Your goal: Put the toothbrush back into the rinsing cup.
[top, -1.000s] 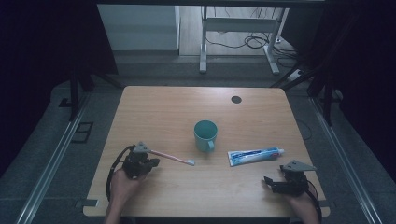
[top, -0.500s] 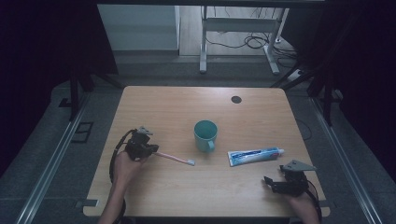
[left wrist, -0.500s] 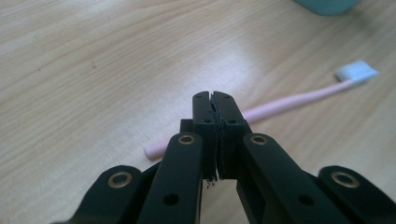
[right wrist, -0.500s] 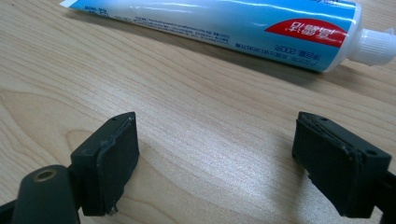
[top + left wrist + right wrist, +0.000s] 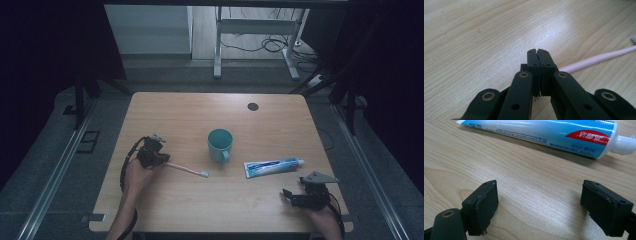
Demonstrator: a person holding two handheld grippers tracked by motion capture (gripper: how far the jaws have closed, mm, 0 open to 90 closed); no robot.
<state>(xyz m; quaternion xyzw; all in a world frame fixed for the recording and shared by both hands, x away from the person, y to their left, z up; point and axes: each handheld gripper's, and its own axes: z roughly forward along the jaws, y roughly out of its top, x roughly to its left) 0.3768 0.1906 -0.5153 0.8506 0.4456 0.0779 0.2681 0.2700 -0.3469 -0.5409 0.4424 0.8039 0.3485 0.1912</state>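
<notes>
Left claw (image 5: 159, 159) fully closed w/ nothing between, resting beside handle end of pink toothbrush (image 5: 185, 170), approx 9 o'clock of teal mug (image 5: 220, 144). Right claw (image 5: 544, 207) wide open, empty; toothpaste tube (image 5: 544, 133) at its 12 o'clock on tabletop (image 5: 175, 115).

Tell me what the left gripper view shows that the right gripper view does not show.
Left gripper view: the left gripper with its jaws shut, and beside them the pink toothbrush handle; whether the pads pinch it is hidden.

Right gripper view: the right gripper with jaws wide apart and nothing between them, and beyond it the blue and white toothpaste tube with its white cap, lying flat.

Both: the light wooden table.
</notes>
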